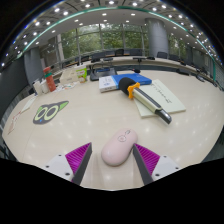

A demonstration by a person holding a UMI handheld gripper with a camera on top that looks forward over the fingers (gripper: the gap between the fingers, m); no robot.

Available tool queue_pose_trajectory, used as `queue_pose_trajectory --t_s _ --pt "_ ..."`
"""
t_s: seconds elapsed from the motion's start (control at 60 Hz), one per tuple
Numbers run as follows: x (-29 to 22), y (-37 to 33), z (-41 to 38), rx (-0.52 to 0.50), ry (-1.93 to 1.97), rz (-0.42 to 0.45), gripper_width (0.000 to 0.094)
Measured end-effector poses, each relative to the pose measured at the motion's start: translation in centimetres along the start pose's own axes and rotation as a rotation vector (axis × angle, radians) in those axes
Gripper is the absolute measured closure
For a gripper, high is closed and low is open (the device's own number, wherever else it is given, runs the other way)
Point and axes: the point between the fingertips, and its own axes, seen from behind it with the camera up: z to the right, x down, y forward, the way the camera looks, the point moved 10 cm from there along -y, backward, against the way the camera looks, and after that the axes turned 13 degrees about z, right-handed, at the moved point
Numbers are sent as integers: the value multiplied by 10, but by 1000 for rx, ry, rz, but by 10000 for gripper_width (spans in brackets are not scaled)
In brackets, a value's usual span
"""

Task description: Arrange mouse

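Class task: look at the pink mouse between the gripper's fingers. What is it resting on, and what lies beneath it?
The pink mouse rests directly on the pale table, between the open gripper fingers. Whatever lies beneath it is covered.

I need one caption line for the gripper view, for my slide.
Open gripper with a pink mouse standing between its fingers on a pale table, office beyond.

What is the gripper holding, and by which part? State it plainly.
Nothing is held. The pink mouse rests on the table, between the open fingers of the gripper, with a gap at each side.
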Motion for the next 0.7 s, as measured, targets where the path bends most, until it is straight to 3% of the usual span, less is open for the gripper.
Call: queue_pose_trajectory --t_s 0.167,0.283,0.35,0.7 --pt "-11 28 -2 21 2 8 166" --pt "-14 40 -1 57 -36 17 300" --pt "-13 45 1 84 -69 23 449" --pt "-36 32 -6 158 -88 21 601"
